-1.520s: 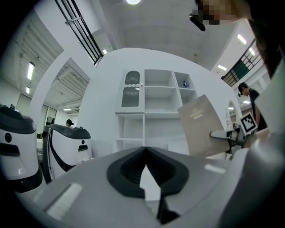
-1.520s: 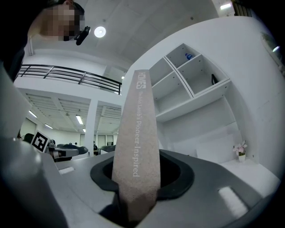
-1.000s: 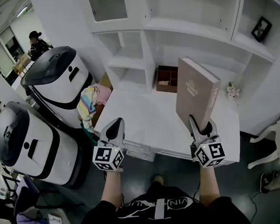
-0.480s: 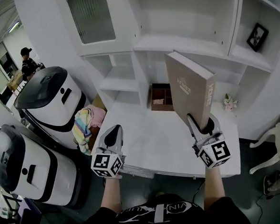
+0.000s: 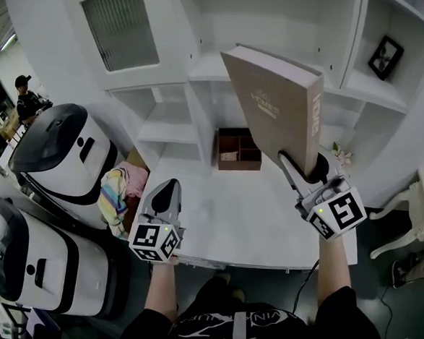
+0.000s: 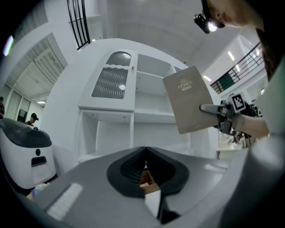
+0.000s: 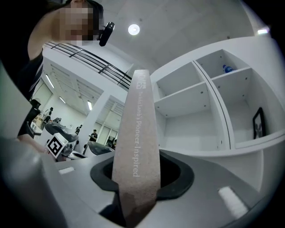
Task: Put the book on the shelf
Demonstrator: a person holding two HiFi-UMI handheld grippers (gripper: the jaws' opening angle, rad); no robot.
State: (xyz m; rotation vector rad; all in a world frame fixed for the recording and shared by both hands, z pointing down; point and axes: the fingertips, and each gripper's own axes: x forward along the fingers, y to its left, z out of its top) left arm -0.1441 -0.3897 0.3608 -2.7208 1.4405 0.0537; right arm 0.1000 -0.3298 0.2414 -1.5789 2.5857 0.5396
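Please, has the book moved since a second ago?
Yes: the book has risen from beside the brown box; its top is now level with the wide shelf.

The head view looks steeply down from above the person onto the tabletop (image 5: 231, 210), with the white shelf unit (image 5: 204, 69) at the frame's top. The left gripper view sits low behind its jaws and faces level toward that shelf unit, with the book (image 6: 189, 104) at upper right. The right gripper view tilts slightly upward, very near the book's spine. All three views share the shelf unit and the book.
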